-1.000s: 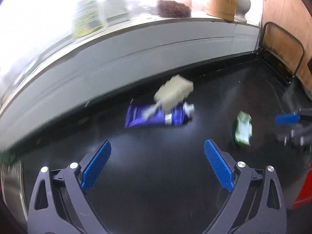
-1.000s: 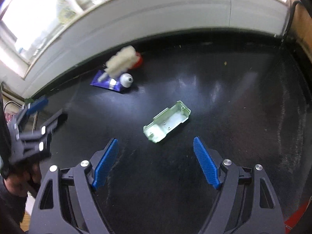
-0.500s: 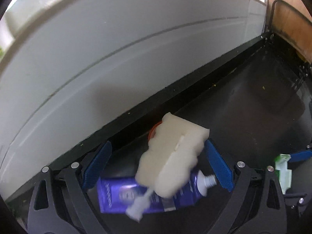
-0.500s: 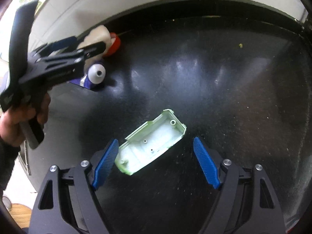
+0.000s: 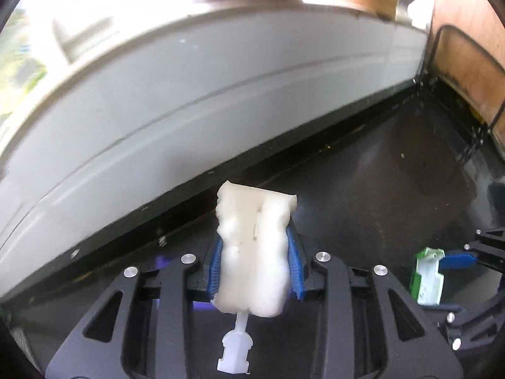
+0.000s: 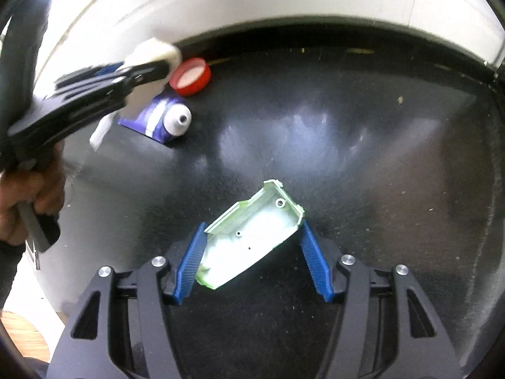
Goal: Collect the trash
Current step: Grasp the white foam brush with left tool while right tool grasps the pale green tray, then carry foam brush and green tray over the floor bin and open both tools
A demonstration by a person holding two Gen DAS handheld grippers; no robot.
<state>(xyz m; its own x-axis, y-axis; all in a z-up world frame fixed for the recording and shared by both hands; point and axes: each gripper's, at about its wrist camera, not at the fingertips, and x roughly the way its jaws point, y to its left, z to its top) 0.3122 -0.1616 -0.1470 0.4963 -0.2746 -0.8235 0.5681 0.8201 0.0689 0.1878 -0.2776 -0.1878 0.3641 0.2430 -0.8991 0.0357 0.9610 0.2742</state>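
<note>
My left gripper (image 5: 255, 237) is closing, and its blue pads press both sides of a lumpy white foam piece (image 5: 252, 252) with a small white plug (image 5: 235, 353) hanging below it. The right wrist view shows the same foam piece (image 6: 154, 52) in the left gripper (image 6: 142, 72), above a purple tube (image 6: 157, 120) and a red cap (image 6: 190, 76). My right gripper (image 6: 252, 224) is closing too. Its pads touch opposite corners of a pale green plastic shell (image 6: 249, 243) that lies aslant on the black tabletop (image 6: 378, 158). The left wrist view shows this shell (image 5: 426, 278) at lower right.
A white wall (image 5: 157, 110) under a bright sill runs along the table's far edge. A black wire frame (image 5: 457, 63) leans on a wooden panel at the right. A person's hand (image 6: 28, 195) holds the left gripper's handle. Crumbs dot the tabletop.
The left gripper came forward over the purple tube and its jaws went from wide to pressed on the white foam piece. The right gripper came down around the green shell and its jaws narrowed onto it.
</note>
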